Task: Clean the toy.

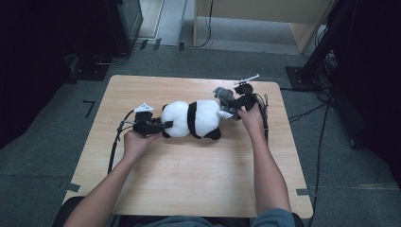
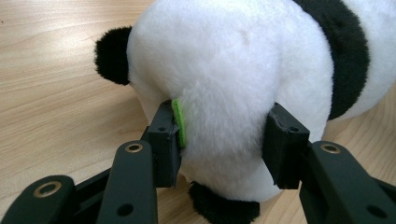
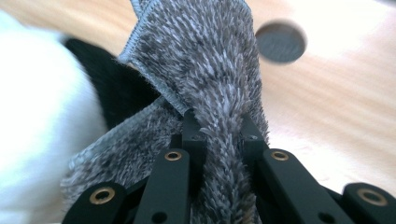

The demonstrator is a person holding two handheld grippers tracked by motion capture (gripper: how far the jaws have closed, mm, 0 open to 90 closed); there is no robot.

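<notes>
The plush panda (image 1: 194, 119) lies on its side near the middle of the wooden counter (image 1: 189, 189), its long axis running left to right across the high view. The rounded white end faces the person's left and the other end, with a black limb at the lower edge, faces the right; which end is the head I cannot say for sure from the high view.

The left tool (image 1: 158, 126) is pinching the panda's white end, its pads (image 2: 167, 140) sunk into the fur on either side. That dent suggests a light, soft, springy body: it will give under pressure and sag if lifted from one end. A grip well into the stuffing, as here, looks safer than one on loose fur or a small limb.

The right tool (image 3: 219, 140) is pressed together on a fold of grey fuzzy cloth (image 3: 205, 70), which rises between its jaws just beside the panda's right end. The cloth looks limp and light, with a stitched hem; it should drape and bunch freely, so a pinch on a gathered fold holds better than one on a single edge.
</notes>
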